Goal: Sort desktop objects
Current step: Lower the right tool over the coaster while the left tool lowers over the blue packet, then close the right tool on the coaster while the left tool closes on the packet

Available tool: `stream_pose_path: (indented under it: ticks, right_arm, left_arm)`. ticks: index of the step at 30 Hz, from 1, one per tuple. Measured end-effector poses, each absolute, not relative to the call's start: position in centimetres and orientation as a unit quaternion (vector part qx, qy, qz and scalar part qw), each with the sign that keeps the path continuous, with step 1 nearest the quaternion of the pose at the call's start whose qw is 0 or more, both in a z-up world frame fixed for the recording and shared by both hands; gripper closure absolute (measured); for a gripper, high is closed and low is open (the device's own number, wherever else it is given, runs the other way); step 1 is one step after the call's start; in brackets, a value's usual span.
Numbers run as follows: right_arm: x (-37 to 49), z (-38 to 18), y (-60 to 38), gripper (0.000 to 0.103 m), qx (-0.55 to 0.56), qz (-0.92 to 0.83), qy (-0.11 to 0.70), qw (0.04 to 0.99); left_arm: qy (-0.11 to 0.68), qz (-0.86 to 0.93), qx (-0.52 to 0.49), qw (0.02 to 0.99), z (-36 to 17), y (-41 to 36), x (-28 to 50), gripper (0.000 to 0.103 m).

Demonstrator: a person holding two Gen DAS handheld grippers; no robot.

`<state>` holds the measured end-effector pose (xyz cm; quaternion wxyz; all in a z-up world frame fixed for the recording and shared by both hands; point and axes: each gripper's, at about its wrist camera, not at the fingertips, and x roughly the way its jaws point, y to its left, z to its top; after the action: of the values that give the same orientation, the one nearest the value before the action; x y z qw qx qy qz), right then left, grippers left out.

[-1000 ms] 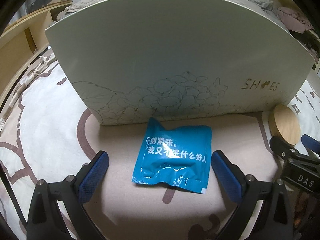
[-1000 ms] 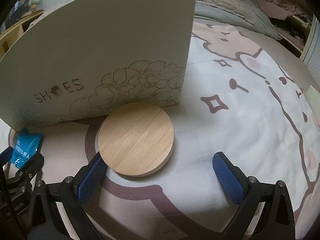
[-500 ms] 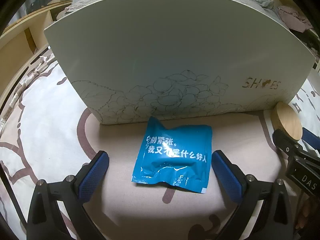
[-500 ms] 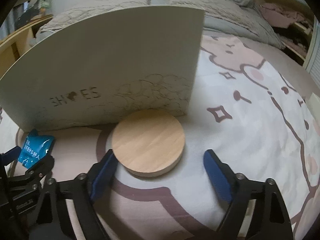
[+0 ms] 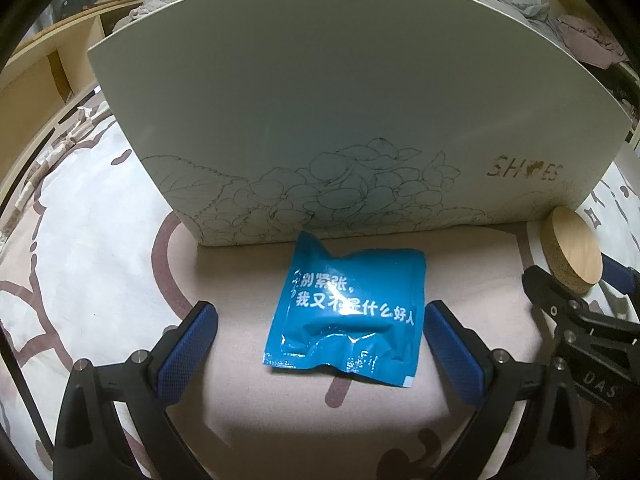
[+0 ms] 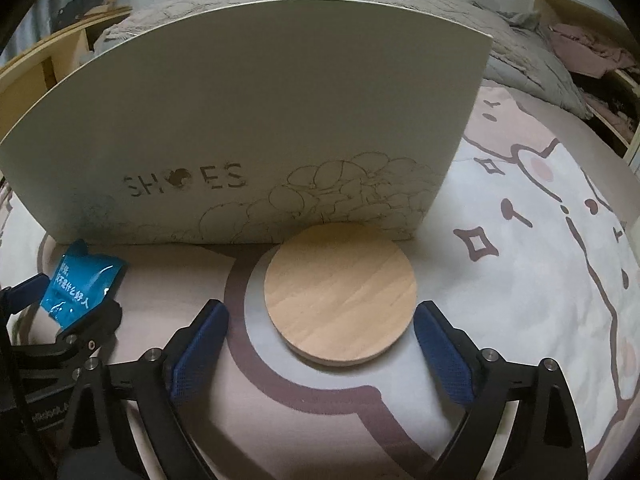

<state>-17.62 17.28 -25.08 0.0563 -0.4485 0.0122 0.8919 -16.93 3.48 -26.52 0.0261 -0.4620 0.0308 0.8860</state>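
On the bed, the right gripper (image 6: pixel 320 344) has drawn nearer the wooden disc (image 6: pixel 340 292) by the shoe box (image 6: pixel 256 136), jaws opening again, untouching. The left gripper (image 5: pixel 320 344) stays wide apart around the blue packet (image 5: pixel 348 312), unmoved.

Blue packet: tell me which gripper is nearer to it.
Left. The left gripper has its open jaws on either side of the blue packet. The right gripper, jaws opening, sits off to the side around the wooden disc.
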Motion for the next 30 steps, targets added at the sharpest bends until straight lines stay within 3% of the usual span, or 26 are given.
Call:
stream_pose_path:
  ticks: [3, 12, 21, 30]
  right_arm:
    - [-18.3, -25.1, 17.3, 0.01, -0.449, 0.892, 0.011, 0.058]
    - [-19.6, -24.9, 17.8, 0.031, -0.441, 0.895, 0.016, 0.064]
    - [-20.4, -25.0, 18.2, 0.035, -0.437, 0.897, 0.02, 0.062]
    - [-21.0, -25.2, 18.6, 0.034, -0.433, 0.899, 0.027, 0.058]
  left_arm:
    - [0.031, 0.886, -0.462, 0.026, -26.5, 3.4, -16.9, 0.0]
    - [0.031, 0.886, -0.462, 0.026, -26.5, 3.2, -17.3, 0.0]
    - [0.018, 0.892, -0.451, 0.035, -26.5, 3.9, -16.6, 0.0]
    - [0.034, 0.901, -0.43, 0.053, -26.3, 6.0, -15.1, 0.021]
